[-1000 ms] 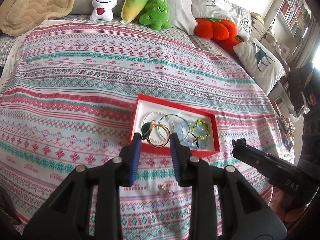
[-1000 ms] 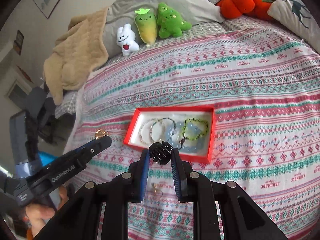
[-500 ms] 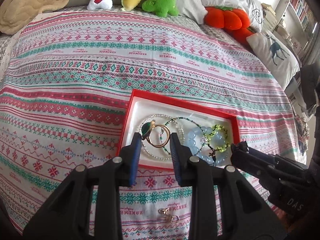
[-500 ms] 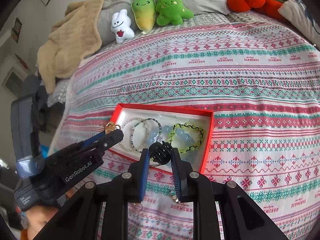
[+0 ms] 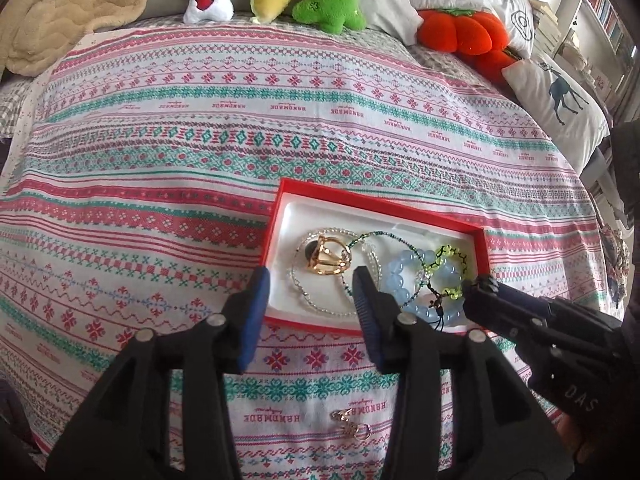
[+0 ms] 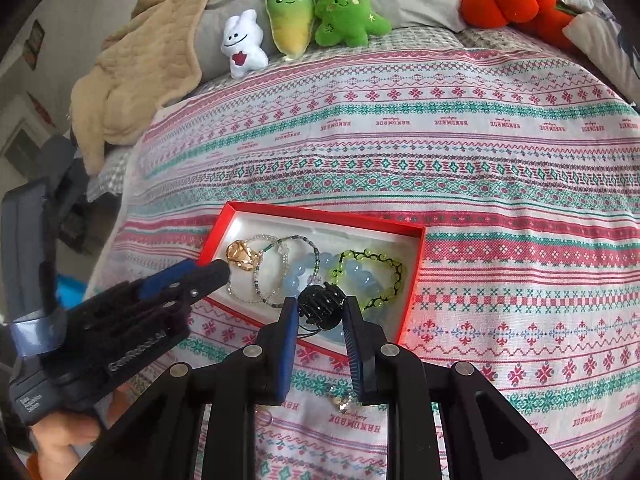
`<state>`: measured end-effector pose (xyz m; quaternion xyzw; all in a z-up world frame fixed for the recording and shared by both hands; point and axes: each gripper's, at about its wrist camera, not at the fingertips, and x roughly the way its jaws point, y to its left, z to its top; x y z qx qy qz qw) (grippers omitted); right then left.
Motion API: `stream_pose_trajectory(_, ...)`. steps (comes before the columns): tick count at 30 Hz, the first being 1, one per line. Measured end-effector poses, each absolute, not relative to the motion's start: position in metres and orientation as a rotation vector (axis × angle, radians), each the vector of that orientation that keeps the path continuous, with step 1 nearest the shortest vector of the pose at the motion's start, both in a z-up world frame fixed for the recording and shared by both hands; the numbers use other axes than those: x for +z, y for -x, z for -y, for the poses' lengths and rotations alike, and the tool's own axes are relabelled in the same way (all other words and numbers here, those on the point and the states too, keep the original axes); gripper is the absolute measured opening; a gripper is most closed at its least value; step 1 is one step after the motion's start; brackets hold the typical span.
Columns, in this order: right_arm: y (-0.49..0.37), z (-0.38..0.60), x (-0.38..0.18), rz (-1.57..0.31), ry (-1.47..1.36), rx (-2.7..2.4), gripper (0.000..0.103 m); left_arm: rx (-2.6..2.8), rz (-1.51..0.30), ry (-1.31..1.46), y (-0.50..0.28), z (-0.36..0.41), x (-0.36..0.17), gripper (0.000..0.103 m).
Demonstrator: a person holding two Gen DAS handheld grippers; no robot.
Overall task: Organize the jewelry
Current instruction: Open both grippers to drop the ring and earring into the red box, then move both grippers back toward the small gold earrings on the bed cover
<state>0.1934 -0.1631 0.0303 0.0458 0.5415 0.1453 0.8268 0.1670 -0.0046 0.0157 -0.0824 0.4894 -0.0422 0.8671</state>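
The left gripper (image 5: 308, 280) hangs over the near-left corner of the red jewelry box (image 5: 376, 204), its jaws having just been opening; nothing is between them now. The gold ring (image 5: 329, 258) lies free on the white lining, just past the tips at about 12 o'clock from them, on top of the clear bead bracelet (image 5: 304, 292). I judge it was let go there because the box is where the pieces are being gathered.

The ring rests tilted, its dark stone at the 10 o'clock end and the gold bands towards 4 o'clock, so its long axis runs roughly 10 to 4 in the left wrist view.

The right gripper (image 6: 320, 312) has its jaws clamped on a black claw hair clip (image 6: 320, 306), held over the near edge of the box above the pale blue bead bracelet (image 6: 360, 276), likely poised for setting down. The clip's teeth point up and away, towards 12 o'clock.

Outside the box, a small gold earring (image 5: 352, 426) lies on the patterned bedspread (image 5: 160, 160) at 6 o'clock from it, not yet collected.
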Motion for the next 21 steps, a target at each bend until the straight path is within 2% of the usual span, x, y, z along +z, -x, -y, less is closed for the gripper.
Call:
stream_pose_trajectory(6, -0.19, 0.163, 0.038, -1.152, -0.054, 0.302, 0.027, -0.056, -1.03, 0.138, -0.156, -0.005, 0.027, 0.066)
stream_pose_trajectory(8, -0.186, 0.164, 0.044, -1.137, -0.046, 0.302, 0.043, -0.05, -1.04, 0.129, -0.151, -0.007, 0.029, 0.071)
stream_pose_trajectory(9, -0.184, 0.164, 0.046, -1.132, -0.046, 0.3, 0.061, -0.049, -1.044, 0.125, -0.149, -0.007, 0.03, 0.074)
stream_pose_trajectory(10, -0.18, 0.165, 0.05, -1.119, -0.051, 0.297, 0.066, -0.05, -1.047, 0.123, -0.146, -0.007, 0.031, 0.076)
stream_pose_trajectory(21, -0.146, 0.169, 0.056, -1.119, 0.022, 0.309, 0.073, -0.083, -1.115, 0.094, -0.114, -0.009, 0.025, 0.082)
